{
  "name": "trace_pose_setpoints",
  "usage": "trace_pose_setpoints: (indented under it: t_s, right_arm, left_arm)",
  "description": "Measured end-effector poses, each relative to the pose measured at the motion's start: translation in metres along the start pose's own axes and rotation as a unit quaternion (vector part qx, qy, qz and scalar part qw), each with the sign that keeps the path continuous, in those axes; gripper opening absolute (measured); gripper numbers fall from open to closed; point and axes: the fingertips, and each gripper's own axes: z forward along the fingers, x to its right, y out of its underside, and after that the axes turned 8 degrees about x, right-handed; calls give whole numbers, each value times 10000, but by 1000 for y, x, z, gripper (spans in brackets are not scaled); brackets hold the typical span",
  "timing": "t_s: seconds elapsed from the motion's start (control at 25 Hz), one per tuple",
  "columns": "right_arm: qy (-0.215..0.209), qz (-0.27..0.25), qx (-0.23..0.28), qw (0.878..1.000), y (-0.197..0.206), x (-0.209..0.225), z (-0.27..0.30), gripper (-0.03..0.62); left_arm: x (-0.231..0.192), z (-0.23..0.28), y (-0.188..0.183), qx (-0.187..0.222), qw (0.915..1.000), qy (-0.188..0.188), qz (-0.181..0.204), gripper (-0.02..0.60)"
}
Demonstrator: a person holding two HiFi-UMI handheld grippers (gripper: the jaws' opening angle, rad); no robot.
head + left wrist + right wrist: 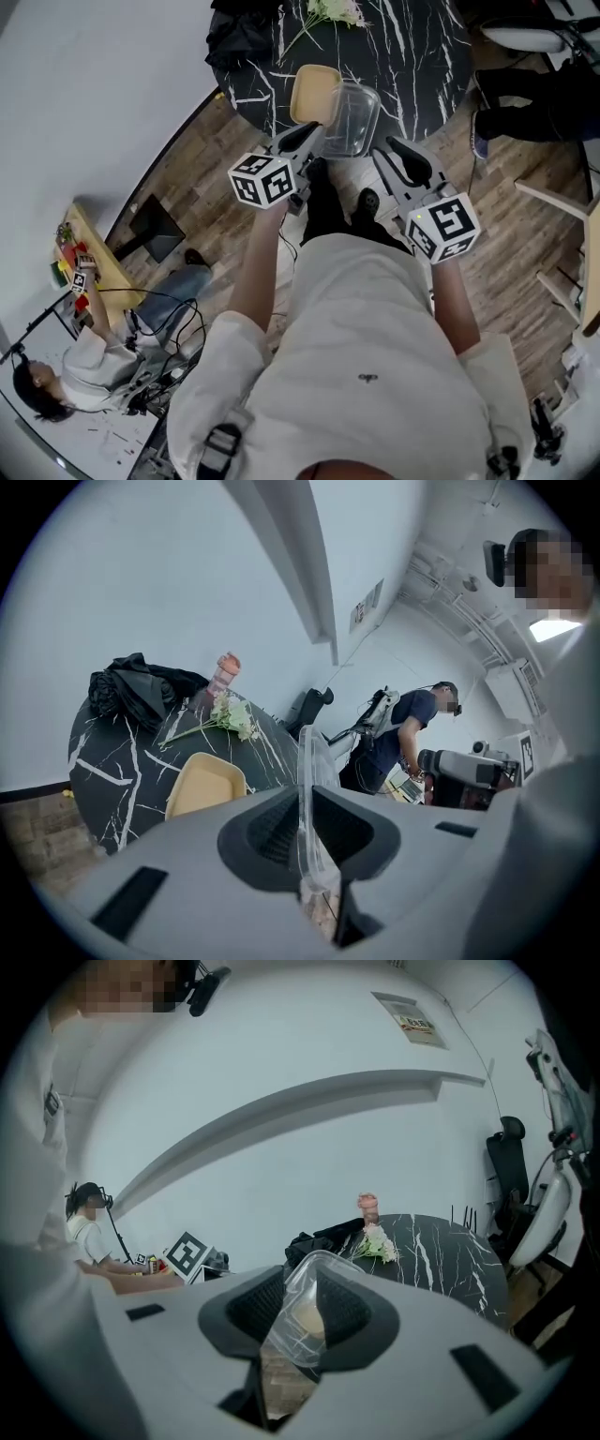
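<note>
Over the black marble table [412,56], the left gripper [307,139] and right gripper [389,152] pinch the near rim of the clear container [354,114]: probably light, flimsy, slippery.

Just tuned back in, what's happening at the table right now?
A person grips a clear plastic container with both tongs at the near edge of the black marble table. The left tongs clamp one wall, the right tongs the opposite side. A tan tray lies beside it, white flowers farther back. Whether the container rests on the table is unclear.
</note>
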Motion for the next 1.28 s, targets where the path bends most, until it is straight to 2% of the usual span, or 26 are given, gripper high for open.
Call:
trace_pose_setpoints:
  t_s: [0.36,0.64,0.92,1.28]
  right_arm:
    - [-243,-11,213,9995,1,0,-36,99]
    - [-397,-169,417,9982,-5,-1,-65,92]
    - [-521,-323,639,9961,-16,-3,-88,78]
    - [-682,-554,846,9925,-29,-15,-110,40]
  left_arm:
    - [65,-16,17,311,9993,-139,148,46]
    - [112,-30,8,733,9953,-305,557,46]
    - [154,-43,-11,1203,9826,-582,1293,46]
    - [192,-58,-17,1604,9667,-856,1802,44]
